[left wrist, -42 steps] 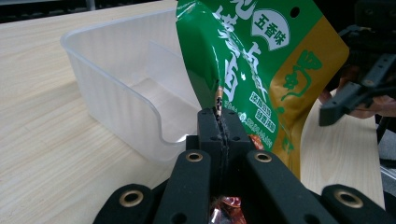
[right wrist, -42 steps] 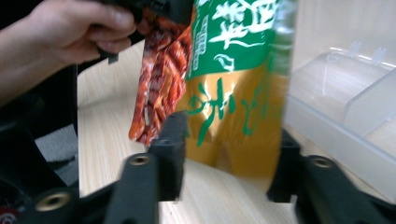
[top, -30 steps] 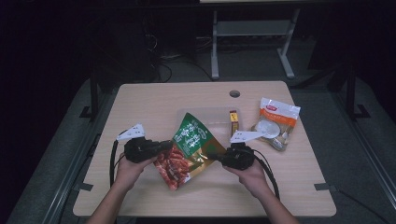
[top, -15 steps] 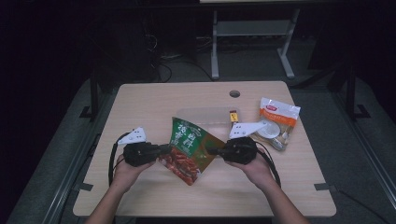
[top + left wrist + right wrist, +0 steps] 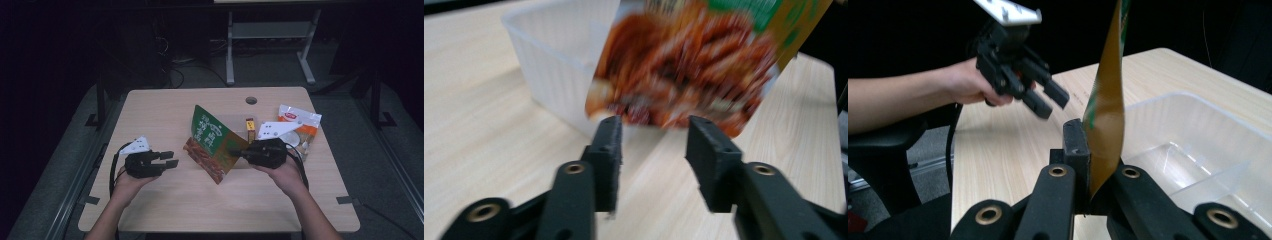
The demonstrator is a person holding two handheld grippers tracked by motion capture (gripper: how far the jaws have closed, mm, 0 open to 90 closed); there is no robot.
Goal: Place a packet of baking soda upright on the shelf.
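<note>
Snack pouch (image 5: 212,145) | pinched upright by right gripper (image 5: 239,153) mid-desk | left gripper (image 5: 172,159) jaws just opened, empty | risk: single-edge grip lets pouch swing, slip.

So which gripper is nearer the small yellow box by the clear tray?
Right. The right gripper, clamped on the snack bag, sits just below the yellow box; the left gripper is open, well off to the left.

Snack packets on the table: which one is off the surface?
The green-and-brown snack pouch, clamped on edge in the right gripper. The white-and-orange packet lies flat near the table's right edge.
</note>
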